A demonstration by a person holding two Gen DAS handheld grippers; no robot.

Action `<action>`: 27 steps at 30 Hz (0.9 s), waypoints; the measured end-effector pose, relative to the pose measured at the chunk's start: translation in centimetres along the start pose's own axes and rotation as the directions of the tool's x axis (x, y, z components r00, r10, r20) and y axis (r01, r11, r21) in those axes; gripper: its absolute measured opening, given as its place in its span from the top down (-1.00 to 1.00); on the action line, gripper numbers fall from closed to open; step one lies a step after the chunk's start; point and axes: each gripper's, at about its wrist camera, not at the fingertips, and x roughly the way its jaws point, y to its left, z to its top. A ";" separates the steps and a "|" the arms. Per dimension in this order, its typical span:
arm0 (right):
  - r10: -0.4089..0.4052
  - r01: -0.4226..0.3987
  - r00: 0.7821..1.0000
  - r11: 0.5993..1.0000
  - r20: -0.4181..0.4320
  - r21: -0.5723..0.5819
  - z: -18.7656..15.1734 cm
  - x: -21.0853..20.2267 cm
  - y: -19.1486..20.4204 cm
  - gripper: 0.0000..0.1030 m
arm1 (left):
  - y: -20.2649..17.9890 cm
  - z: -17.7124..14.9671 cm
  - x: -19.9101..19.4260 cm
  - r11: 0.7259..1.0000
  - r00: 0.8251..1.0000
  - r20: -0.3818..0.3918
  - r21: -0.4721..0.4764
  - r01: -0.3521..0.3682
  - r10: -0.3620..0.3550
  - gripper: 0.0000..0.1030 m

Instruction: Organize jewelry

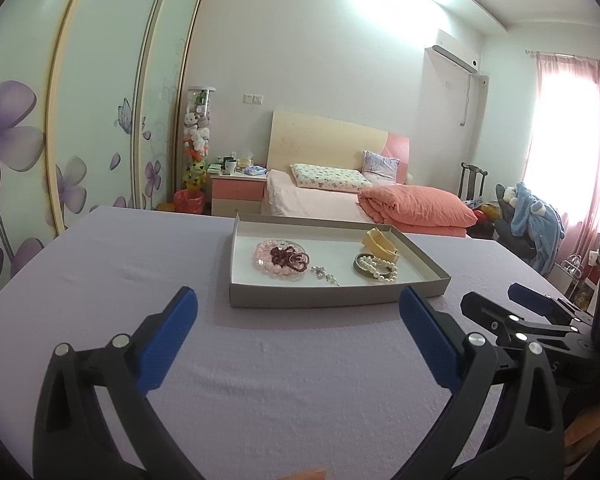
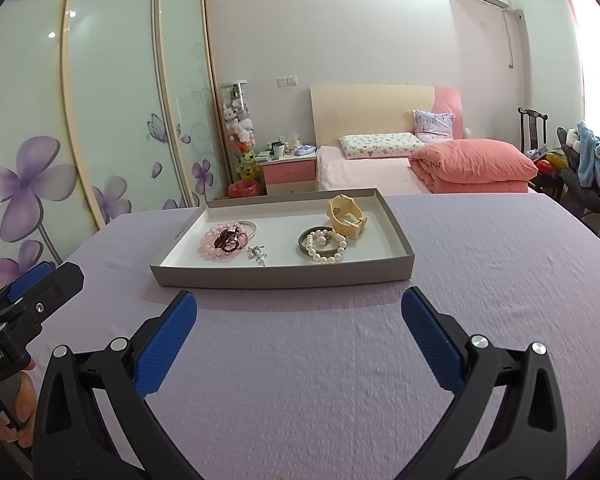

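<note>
hovering short of tray (image 2: 204,278) near cloth's far edge | left gripper (image 1: 298,306), right gripper (image 2: 299,308) spread wide, empty | risk: beads (image 2: 224,242) tangled, one pull drags all

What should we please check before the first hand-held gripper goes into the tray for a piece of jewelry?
1. Left hand-held gripper open and empty: ok.
2. Right hand-held gripper open and empty: ok.
3. Tray flat on the cloth, clear path ahead of both: ok.
4. Pearl bracelet free to lift alone: not ok, it lies over a metal bangle.
5. Pink bead bracelet free: not ok, dark red beads are piled on it.
6. Small brooch apart from the rest: ok.
</note>
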 end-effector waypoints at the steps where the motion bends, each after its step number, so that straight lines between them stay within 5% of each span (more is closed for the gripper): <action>1: 0.001 -0.001 1.000 1.000 0.001 -0.001 0.0 0.0 0.0 -0.97 | 0.0 0.0 0.0 1.000 1.000 0.000 -0.001 0.001 -0.001 -0.91; 27: 0.003 -0.003 1.000 1.000 0.002 -0.004 0.3 -0.2 0.3 -0.97 | -0.3 0.1 0.6 1.000 1.000 -0.014 0.010 0.005 -0.004 -0.91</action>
